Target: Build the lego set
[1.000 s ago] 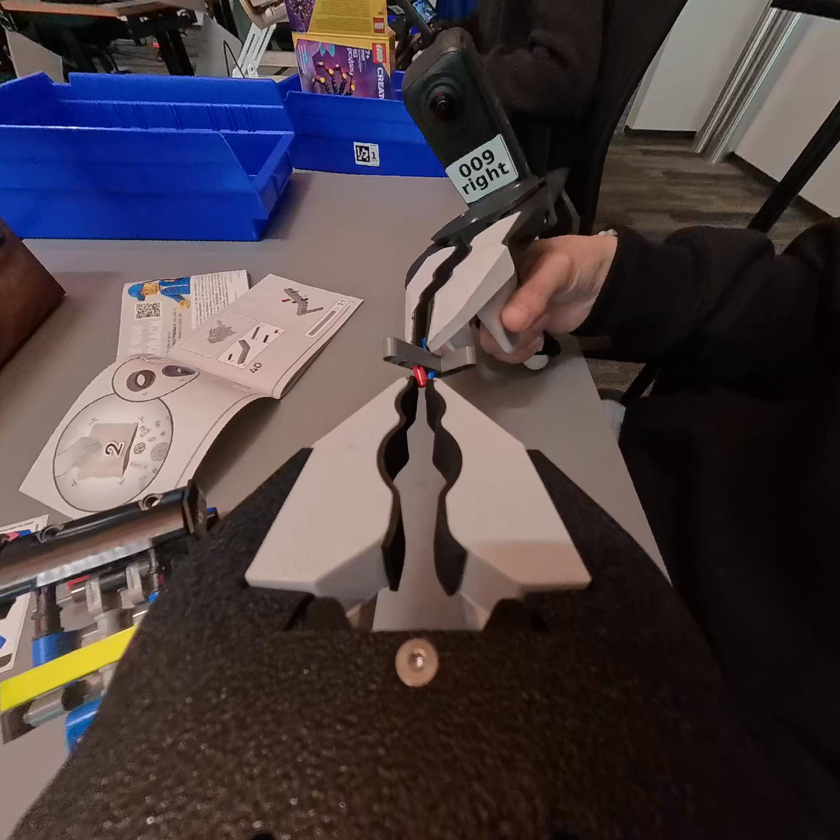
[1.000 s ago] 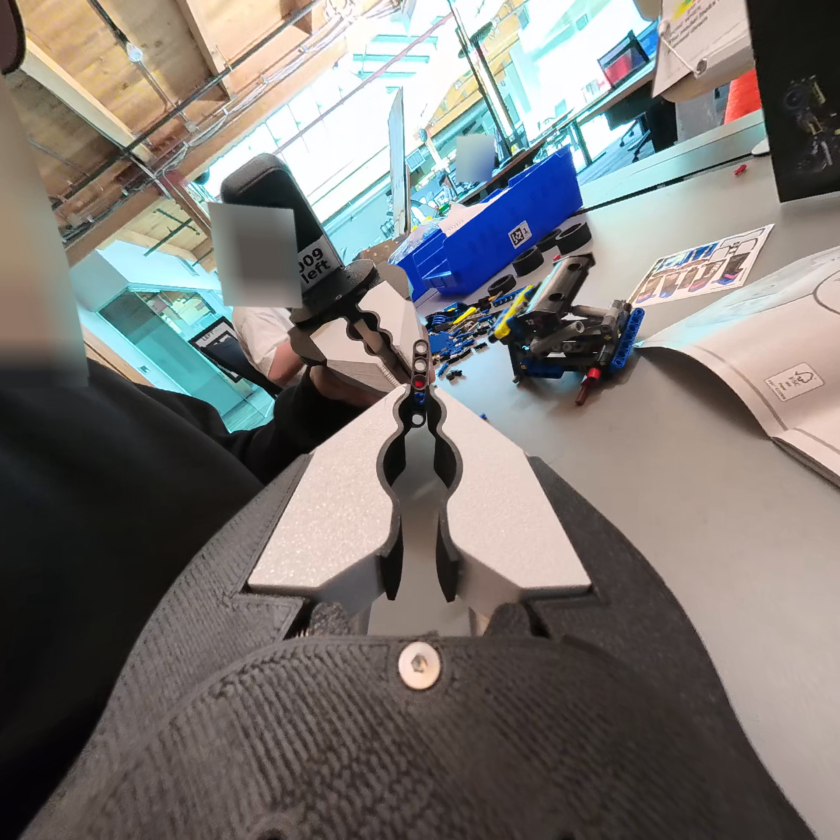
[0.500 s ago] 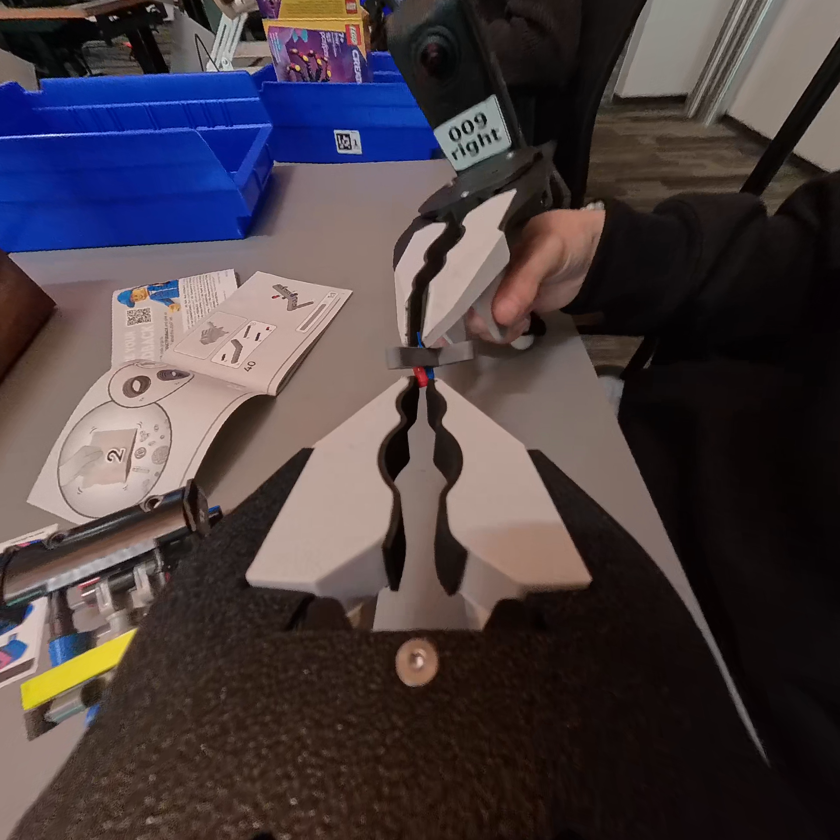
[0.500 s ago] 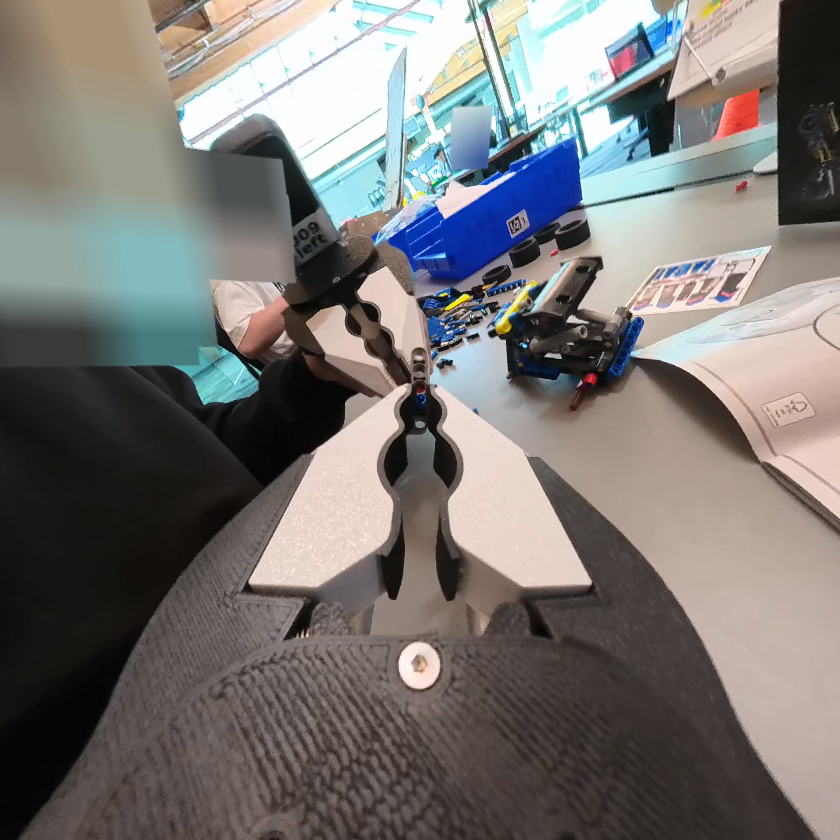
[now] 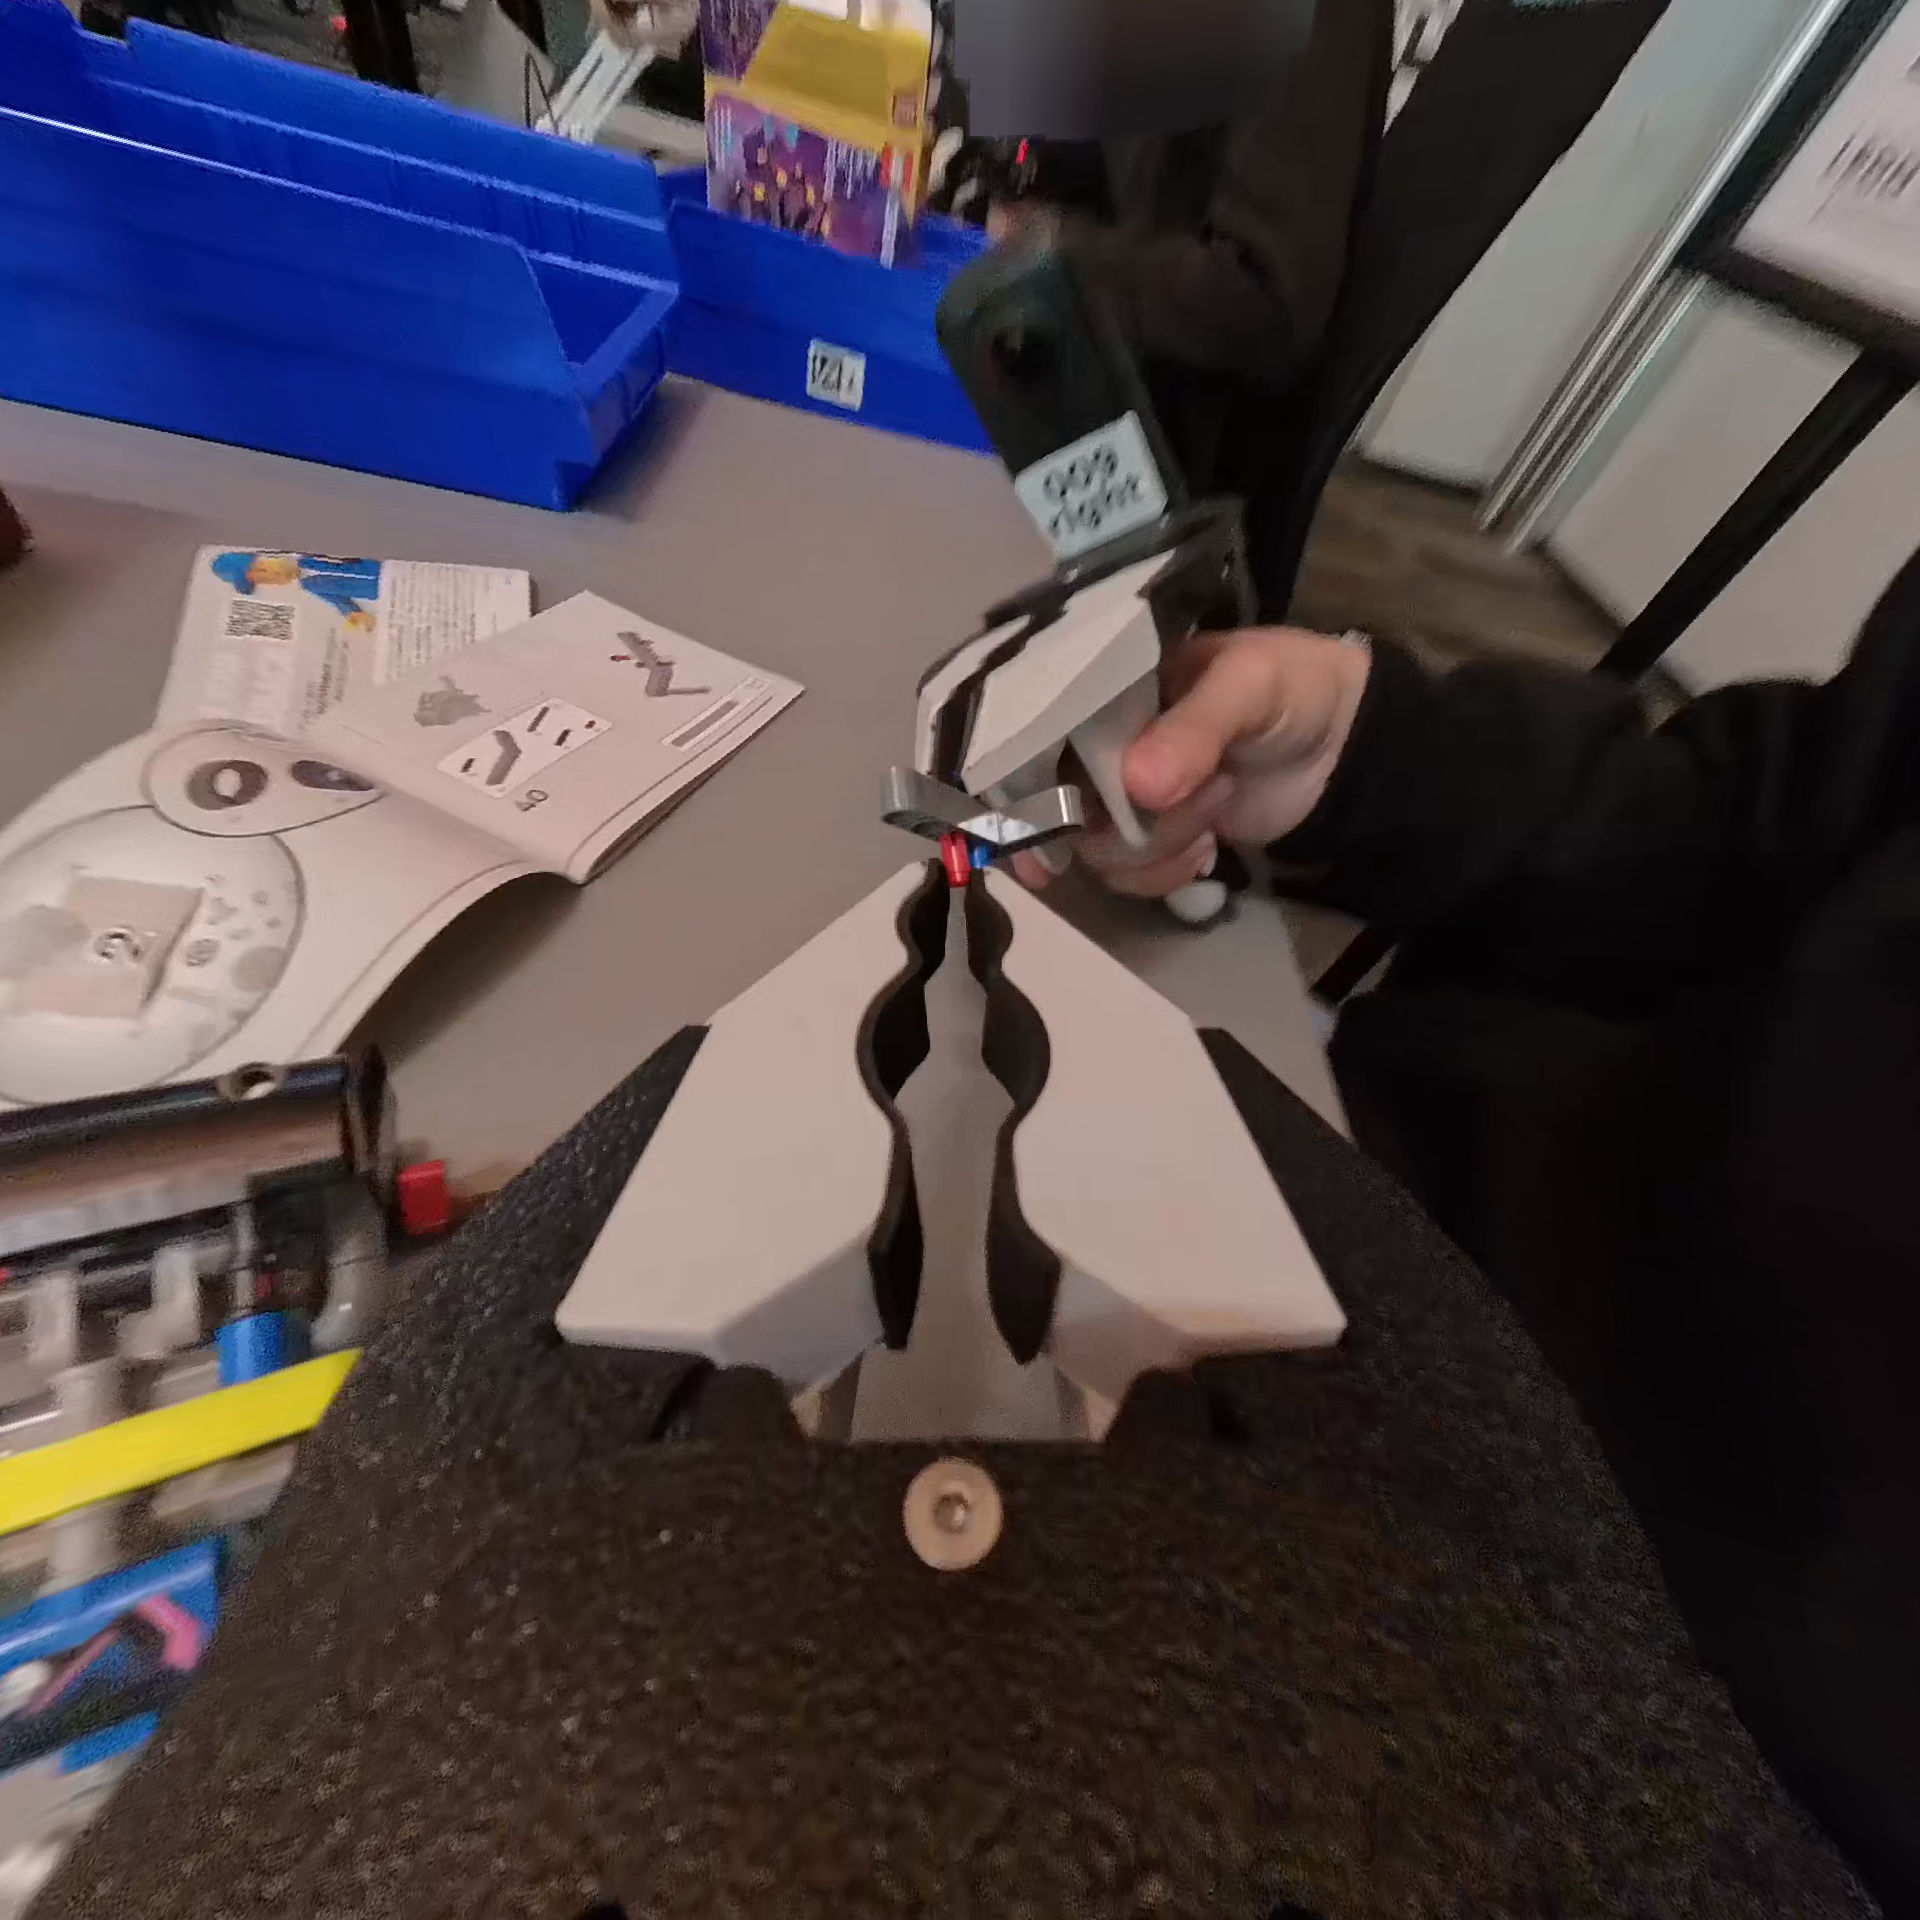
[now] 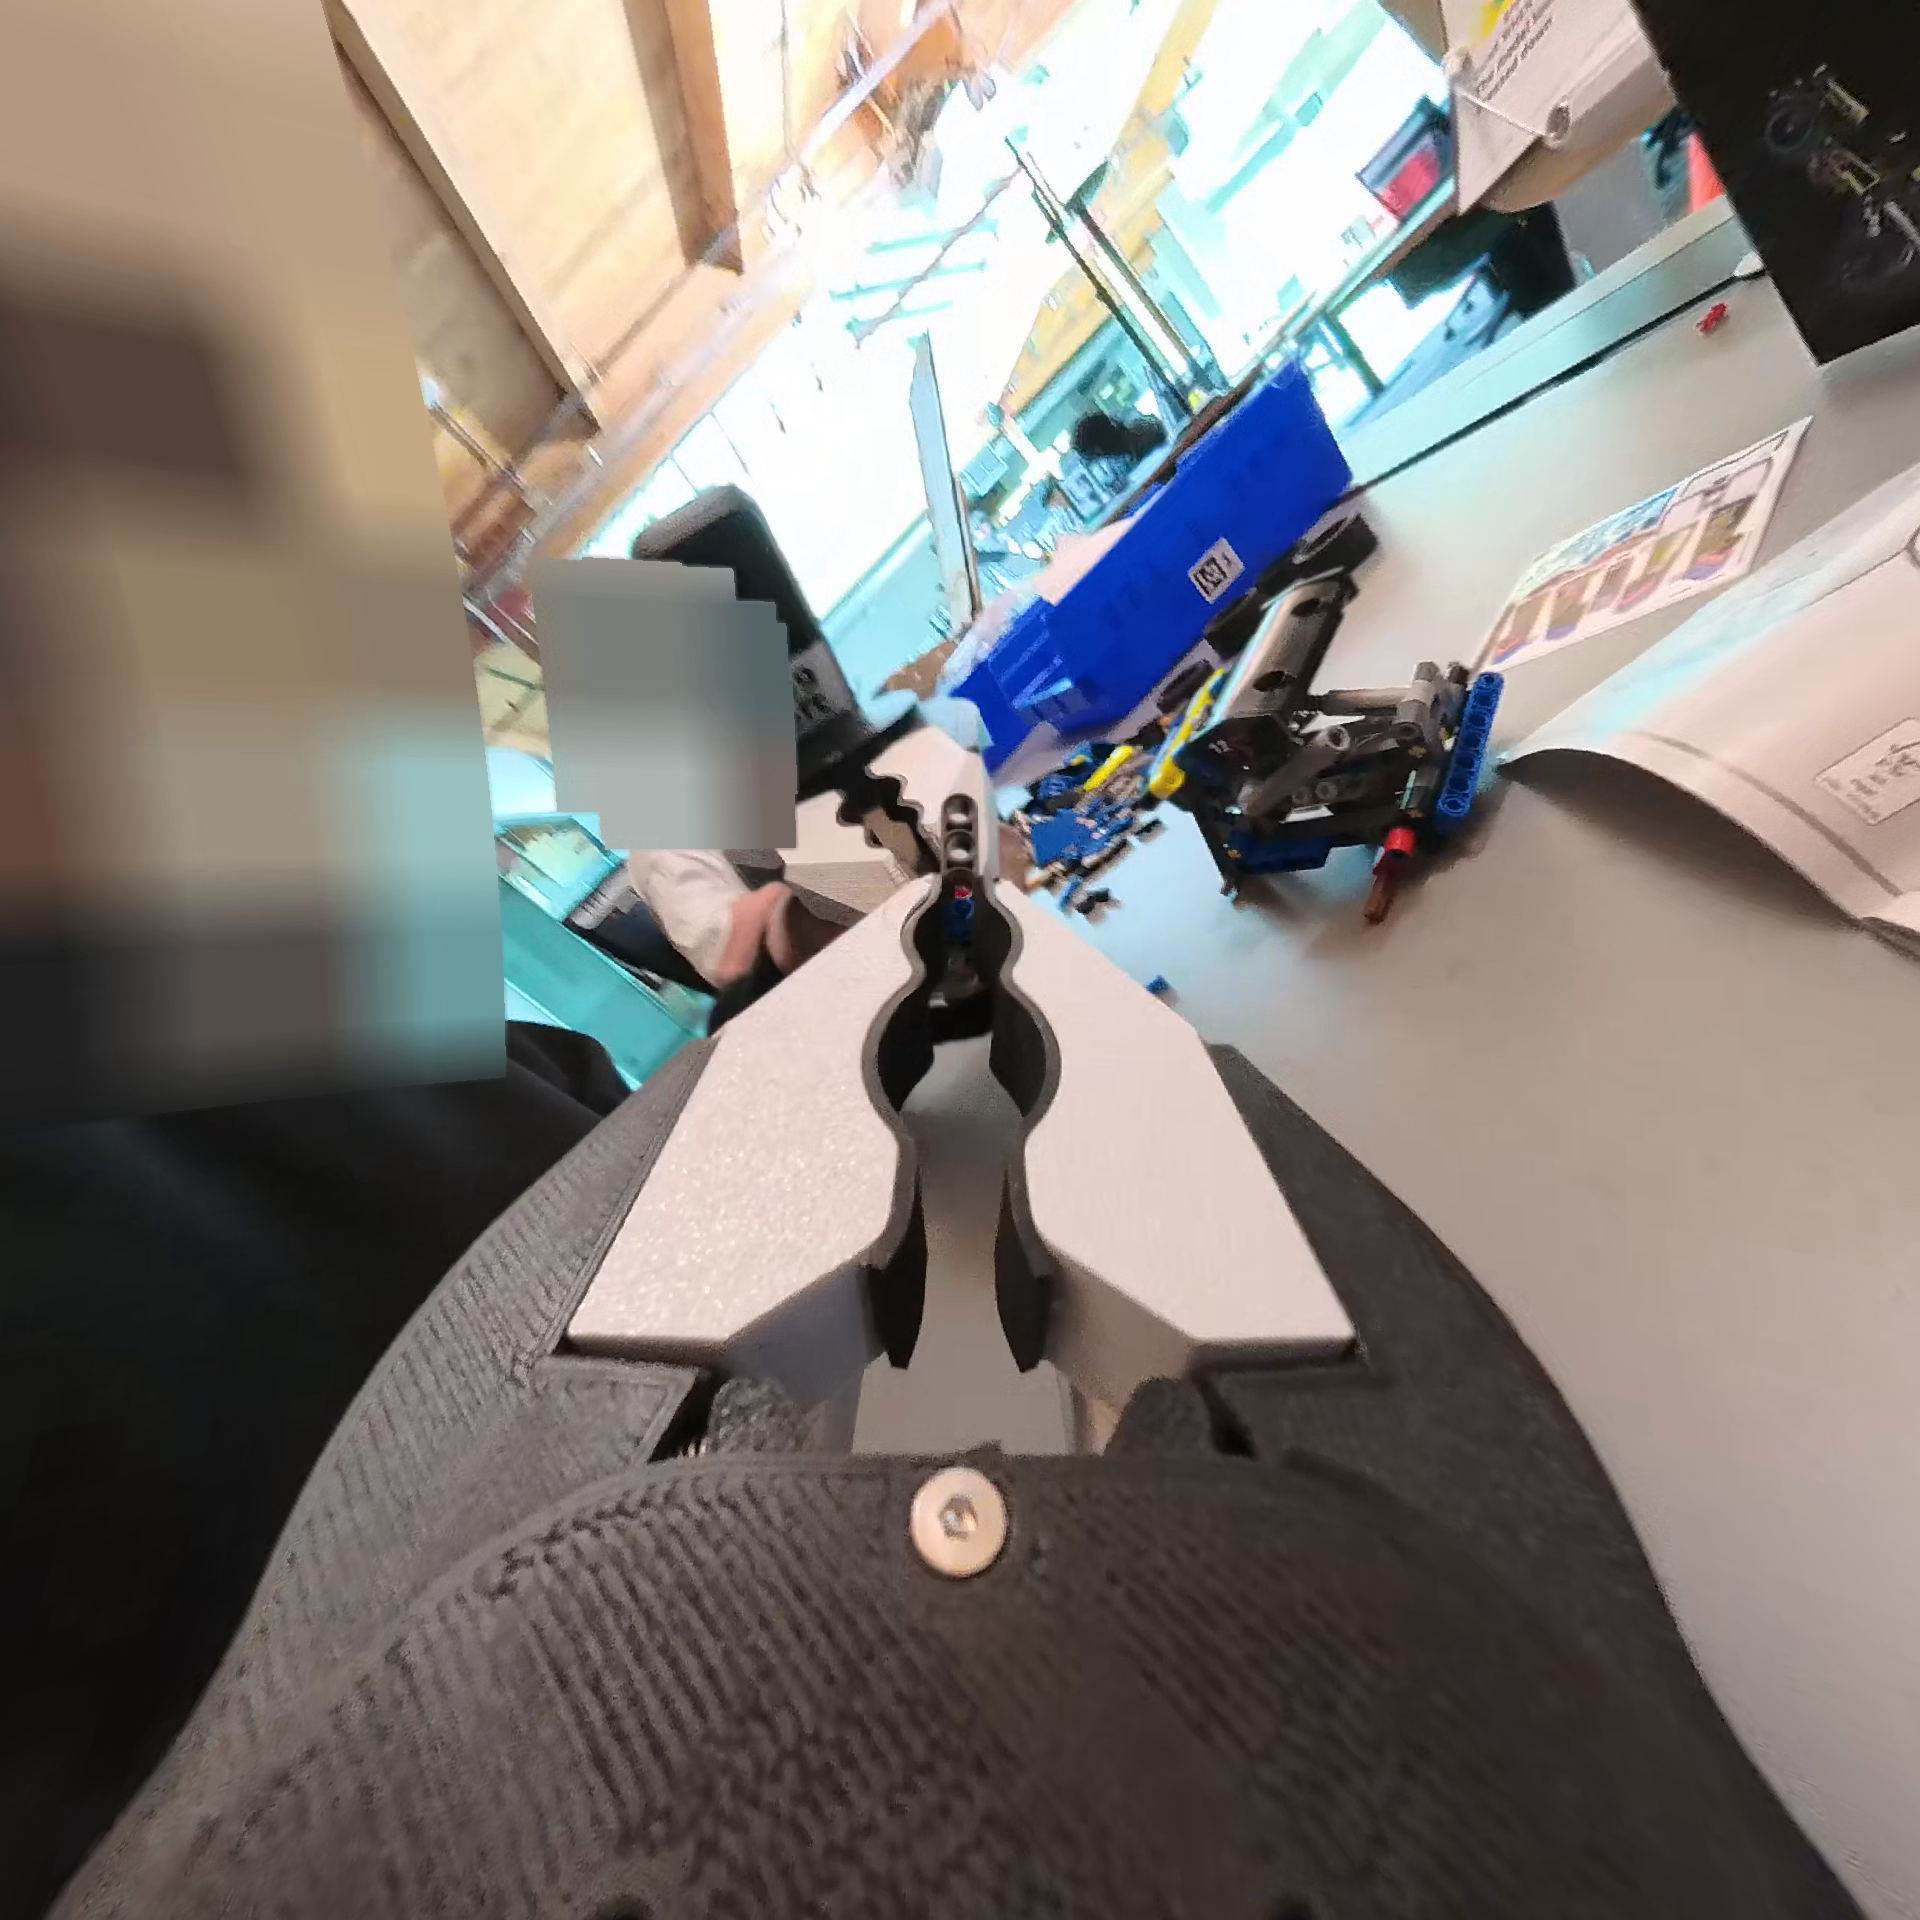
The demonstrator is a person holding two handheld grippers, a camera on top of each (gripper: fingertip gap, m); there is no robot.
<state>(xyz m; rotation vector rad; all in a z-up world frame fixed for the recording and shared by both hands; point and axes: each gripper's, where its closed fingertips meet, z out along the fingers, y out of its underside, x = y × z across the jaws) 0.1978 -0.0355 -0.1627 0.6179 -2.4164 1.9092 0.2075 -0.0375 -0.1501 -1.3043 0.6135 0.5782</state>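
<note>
In the left wrist view, my left gripper (image 5: 954,883) is shut on a small red pin (image 5: 952,865) that meets a grey angled beam (image 5: 982,812). My right gripper (image 5: 961,774) comes down from above and is shut on that beam, with a blue pin (image 5: 983,855) beside the red one. The two grippers stand tip to tip above the table. In the right wrist view, my right gripper (image 6: 961,899) holds the beam (image 6: 962,831) end-on, with the left gripper's fingers (image 6: 935,774) just behind it.
A partly built dark, blue and yellow model (image 5: 156,1247) (image 6: 1340,758) stands on the grey table. An open instruction booklet (image 5: 364,790) (image 6: 1714,748) lies beside it. Blue bins (image 5: 312,312) (image 6: 1164,592), loose pieces (image 6: 1081,821) and a sticker sheet (image 6: 1631,561) lie farther off. The tips of both grippers are at nearly the same place.
Both grippers have stayed tip to tip on the pin and beam. They have tilted and shifted together, and the beam has turned slightly. Both views are now blurred by motion.
</note>
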